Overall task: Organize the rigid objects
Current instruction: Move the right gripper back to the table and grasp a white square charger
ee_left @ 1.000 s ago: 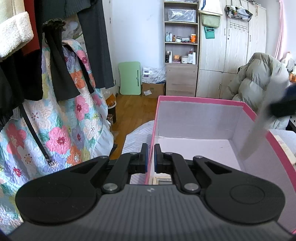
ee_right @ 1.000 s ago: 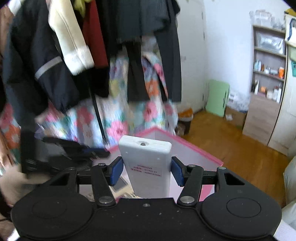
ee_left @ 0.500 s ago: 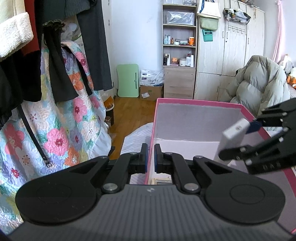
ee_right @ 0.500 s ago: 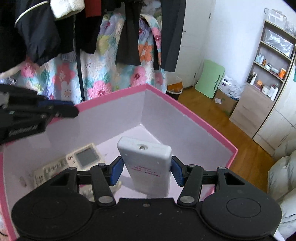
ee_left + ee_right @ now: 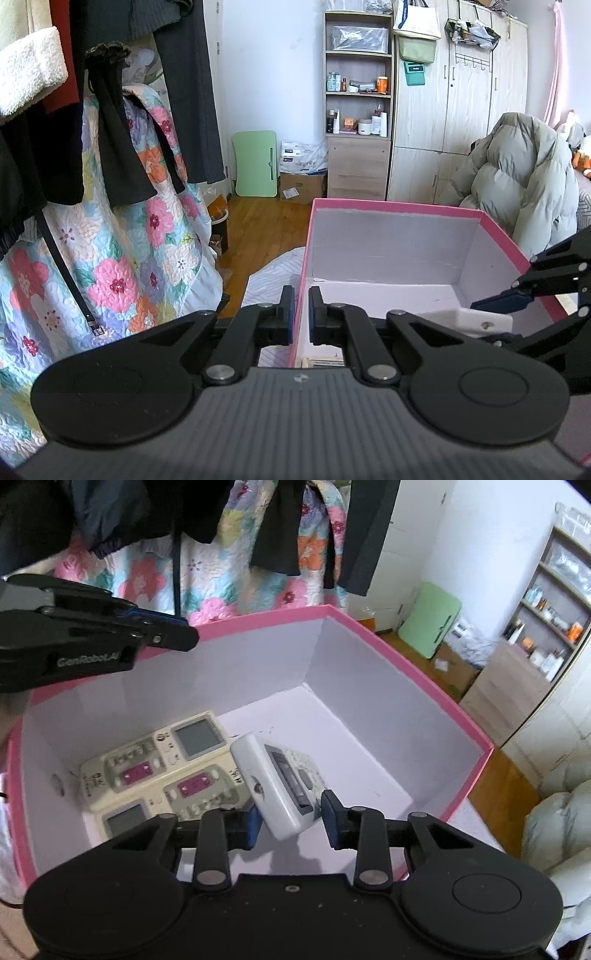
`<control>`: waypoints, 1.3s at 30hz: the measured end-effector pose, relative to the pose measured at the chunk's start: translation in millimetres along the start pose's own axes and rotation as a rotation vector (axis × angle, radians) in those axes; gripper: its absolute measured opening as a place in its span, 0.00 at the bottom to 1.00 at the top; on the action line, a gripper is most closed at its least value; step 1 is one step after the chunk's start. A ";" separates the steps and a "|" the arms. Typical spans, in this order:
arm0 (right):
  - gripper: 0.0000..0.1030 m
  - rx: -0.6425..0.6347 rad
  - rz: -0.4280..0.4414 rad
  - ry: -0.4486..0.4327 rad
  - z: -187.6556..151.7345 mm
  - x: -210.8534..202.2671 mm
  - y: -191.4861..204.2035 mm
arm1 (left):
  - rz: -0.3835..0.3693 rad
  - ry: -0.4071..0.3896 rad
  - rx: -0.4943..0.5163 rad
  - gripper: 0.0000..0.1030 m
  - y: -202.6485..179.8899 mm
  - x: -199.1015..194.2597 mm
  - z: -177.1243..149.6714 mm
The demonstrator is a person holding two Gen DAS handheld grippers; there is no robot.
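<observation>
My left gripper is pinched on the near left wall of the pink box, one pad on each side of the rim. Inside, on the box floor, two cream remotes lie flat, side by side. To their right, the white remote sits tilted between the fingers of my right gripper, overlapping the cream pair. That gripper's jaws are closing; I cannot confirm both pads press on the remote.
</observation>
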State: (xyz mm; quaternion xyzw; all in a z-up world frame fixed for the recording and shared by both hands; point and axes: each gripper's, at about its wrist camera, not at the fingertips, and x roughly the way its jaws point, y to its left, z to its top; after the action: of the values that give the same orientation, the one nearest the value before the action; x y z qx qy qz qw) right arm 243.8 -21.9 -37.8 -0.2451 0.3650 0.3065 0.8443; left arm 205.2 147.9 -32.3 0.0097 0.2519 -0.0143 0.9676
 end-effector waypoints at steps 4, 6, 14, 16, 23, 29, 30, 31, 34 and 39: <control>0.42 -0.079 -0.068 0.030 -3.0 0.6 12.6 | -0.001 0.000 -0.002 0.06 0.3 0.0 0.4; 0.51 -0.091 -0.124 0.030 -6.5 -5.5 14.7 | 0.000 0.000 -0.001 0.06 0.2 -0.1 0.4; 0.74 0.202 0.013 -0.256 -41.3 -98.1 -18.9 | 0.003 -0.007 0.003 0.06 -0.5 -1.2 0.7; 0.78 0.275 -0.018 -0.314 -58.6 -116.2 -28.9 | 0.005 -0.015 0.007 0.06 -0.6 -2.1 1.0; 0.74 0.506 -0.029 -0.175 -122.5 -115.7 -60.4 | 0.006 -0.018 0.009 0.06 2.3 -2.2 3.4; 0.65 0.515 0.047 -0.063 -140.9 -81.8 -41.3 | 0.015 -0.018 0.018 0.06 0.0 -2.9 1.4; 0.64 0.505 0.057 -0.050 -139.7 -74.8 -36.9 | 0.019 -0.016 0.021 0.06 -1.3 -3.0 1.0; 0.64 0.494 0.060 -0.043 -141.2 -71.0 -33.5 | 0.022 -0.014 0.023 0.06 -1.8 -2.9 0.9; 0.63 0.466 0.049 -0.013 -140.4 -53.3 -25.2 | 0.031 -0.006 0.030 0.06 -3.8 -2.0 0.7; 0.65 0.459 0.019 -0.009 -139.4 -30.8 -18.9 | 0.034 0.001 0.037 0.06 -4.1 -0.3 1.0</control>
State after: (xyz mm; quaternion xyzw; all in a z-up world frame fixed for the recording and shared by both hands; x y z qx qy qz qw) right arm 175.2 -134.3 -96.1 -0.0417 0.4238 0.2243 0.8765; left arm 205.2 143.8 -31.4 0.0319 0.2519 -0.0024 0.9672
